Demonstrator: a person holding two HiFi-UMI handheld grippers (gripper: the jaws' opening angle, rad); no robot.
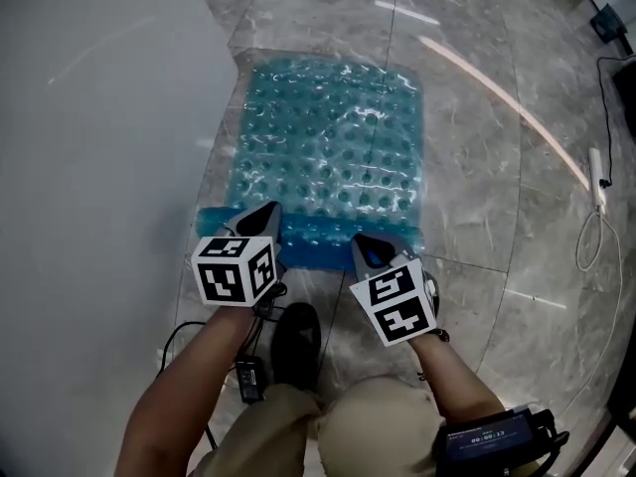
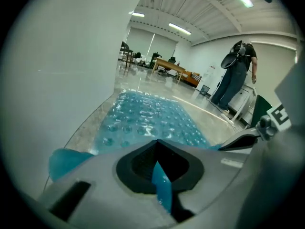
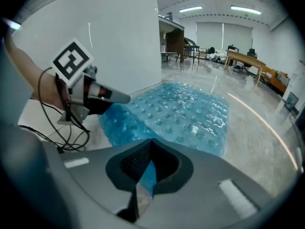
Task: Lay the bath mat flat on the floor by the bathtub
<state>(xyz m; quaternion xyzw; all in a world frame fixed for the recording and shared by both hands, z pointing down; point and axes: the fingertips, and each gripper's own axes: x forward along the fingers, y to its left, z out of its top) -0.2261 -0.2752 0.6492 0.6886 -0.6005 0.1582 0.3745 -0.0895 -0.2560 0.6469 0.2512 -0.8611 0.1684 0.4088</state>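
Head view, left gripper (image 1: 260, 217): clamped on the near edge of the blue studded bath mat (image 1: 333, 137), with the white bathtub wall (image 1: 99, 117) just to its left.
Head view, right gripper (image 1: 370, 248): clamped on the same near edge, toward the other corner, with marble floor (image 1: 477, 197) ahead and to its right.
Left gripper view: pinched shut on a thin blue sliver of mat, with the studded sheet spread ahead beside the tub.
Right gripper view: pinched shut on a blue fold, ahead of it the spread mat, left gripper off to its left.
Progress: far part apparently flat by the tub already. Still to lower and release the held near edge.
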